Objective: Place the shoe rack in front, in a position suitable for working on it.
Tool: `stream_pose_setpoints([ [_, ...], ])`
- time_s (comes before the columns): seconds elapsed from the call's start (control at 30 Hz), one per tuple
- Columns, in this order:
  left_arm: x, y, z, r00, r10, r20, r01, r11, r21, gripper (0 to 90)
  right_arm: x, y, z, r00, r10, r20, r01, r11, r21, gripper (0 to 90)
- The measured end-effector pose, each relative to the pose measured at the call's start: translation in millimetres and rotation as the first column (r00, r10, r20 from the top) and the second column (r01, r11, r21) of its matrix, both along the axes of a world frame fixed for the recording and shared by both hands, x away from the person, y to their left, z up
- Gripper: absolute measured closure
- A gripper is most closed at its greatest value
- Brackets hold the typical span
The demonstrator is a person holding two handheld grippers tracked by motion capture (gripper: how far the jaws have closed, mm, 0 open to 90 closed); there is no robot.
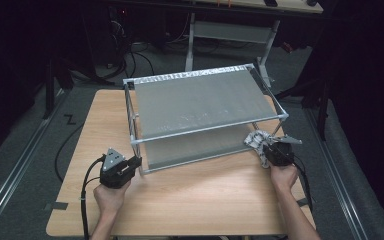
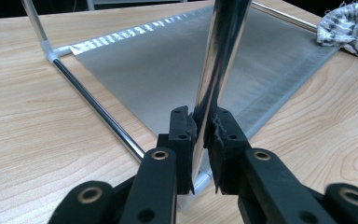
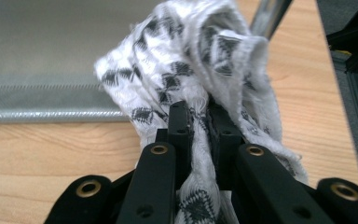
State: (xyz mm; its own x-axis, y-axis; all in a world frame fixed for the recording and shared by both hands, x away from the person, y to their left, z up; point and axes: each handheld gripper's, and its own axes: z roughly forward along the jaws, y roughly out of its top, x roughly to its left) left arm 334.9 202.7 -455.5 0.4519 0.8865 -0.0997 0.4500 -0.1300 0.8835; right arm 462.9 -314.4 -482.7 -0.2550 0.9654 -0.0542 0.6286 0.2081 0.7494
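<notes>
Cloth: a crumpled white rag with a black woven pattern (image 3: 200, 70), bunched at the near right corner of the rack, over the right part of the table and just above the lower shelf's front edge.
Right gripper: the right gripper (image 3: 199, 126) has its jaws pressed together on a fold of the rag, with loose cloth spilling out around them.
Rack: a two-tier metal-tube shoe rack with grey fabric shelves (image 1: 200, 100), standing square in the middle of the light wooden table (image 1: 195, 200).
Left gripper: the left gripper (image 2: 204, 128) pinches the shiny upright post at the rack's near left corner, jaws closed on either side of the tube.
Step in hand: likely wiping the lower shelf while the frame is held steady.
Doing it well: keep the left pinch firm and low on the post so the light frame does not slide; sweep the rag flat along the fabric rather than poking with the jaw tips.
Risk: loose folds may snag on the right front post (image 3: 270, 16), and pushing hard could skid the rack toward the table's far edge.
</notes>
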Motion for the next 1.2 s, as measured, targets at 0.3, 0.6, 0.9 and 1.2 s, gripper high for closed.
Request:
stream_pose_setpoints([
  [0.3,-0.5,-2.0,1.1,1.0,-0.001,0.007,0.0,0.9994,0.034,80.3,-2.3,-5.4,13.5,0.9994,0.008,0.035,-0.008,1.0,-0.006,82.1],
  [0.6,-0.9,-2.1,1.5,1.0,-0.006,0.004,0.006,0.9993,0.037,80.5,-9.3,-7.8,44.5,0.9912,0.02,0.13,-0.021,1.0,0.002,82.1],
  [0.9,-0.8,-1.3,1.9,0.9999,-0.013,0.001,0.012,0.9991,0.041,80.6,-19.2,-7.9,81.4,0.9705,0.036,0.238,-0.038,0.999,0.005,82.1],
  [1.2,-2.3,-0.3,1.4,1.0,-0.008,0.005,0.008,0.9993,0.038,80.6,-21.4,-4.7,91.9,0.9655,0.052,0.255,-0.052,0.999,-0.01,82.1],
])
